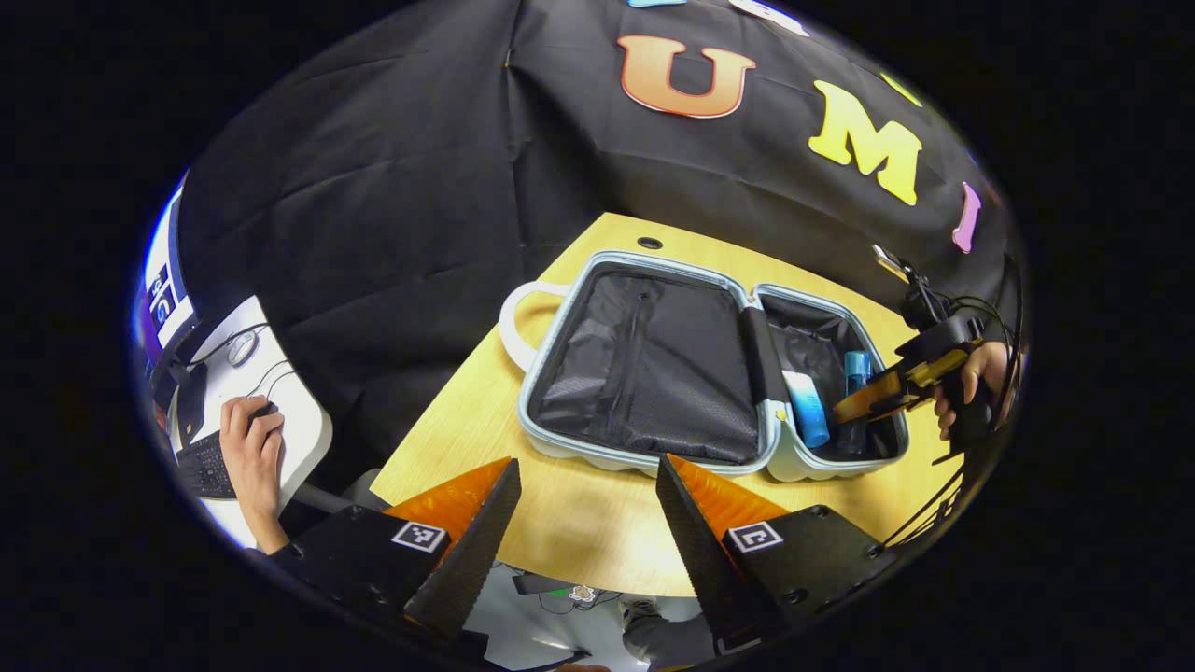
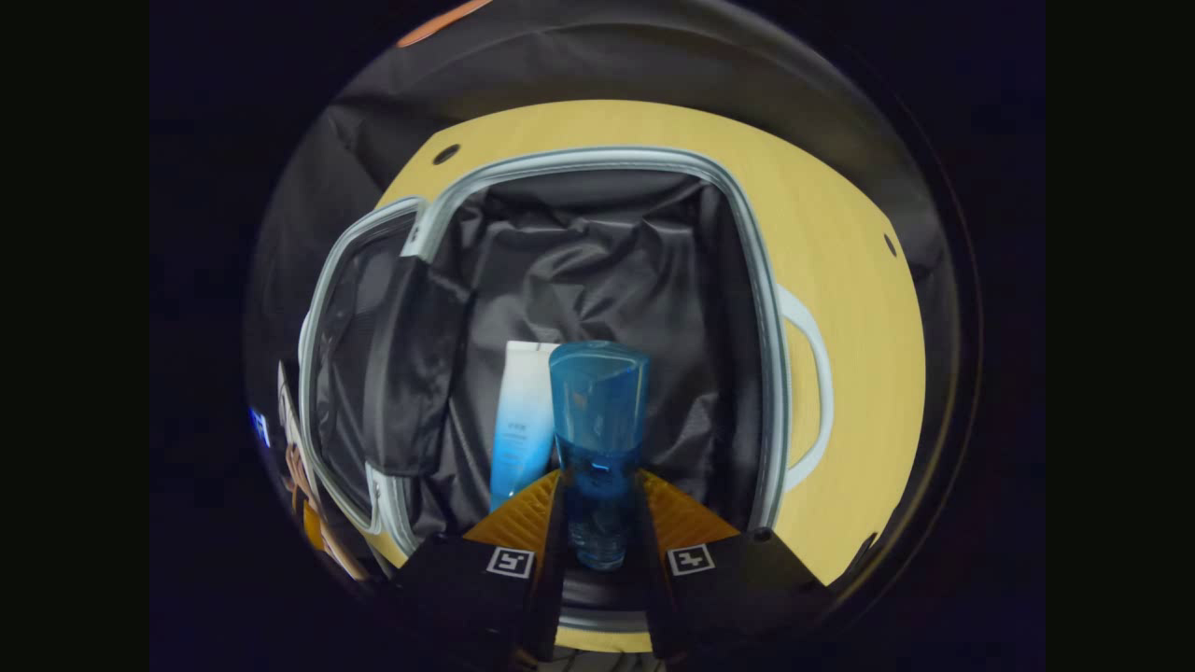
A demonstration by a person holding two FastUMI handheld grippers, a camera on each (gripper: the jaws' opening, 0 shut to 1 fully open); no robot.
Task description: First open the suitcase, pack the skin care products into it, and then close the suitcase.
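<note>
A pale blue suitcase (image 1: 597, 457) lies open flat on the wooden table (image 1: 579, 532), with its mesh-lined half on the left and its deeper half on the right. A white and blue tube (image 1: 808, 411) lies in the deeper half. Beside the tube is a clear blue bottle (image 1: 854, 378), held by my right gripper (image 1: 848, 411) inside that half. In the right gripper view the gripper (image 2: 598, 478) is shut on the bottle (image 2: 597, 420), with the tube (image 2: 521, 420) just to its left against the dark lining. My left gripper (image 1: 588, 462) hangs open near the suitcase's front edge, holding nothing.
The suitcase's white handle (image 1: 513, 317) sticks out at the far left; another handle (image 2: 822, 392) lies on the table (image 2: 859, 327). A hand (image 1: 971, 383) holds the right gripper. At the left, a person's hand (image 1: 252, 448) rests on a keyboard on a white desk.
</note>
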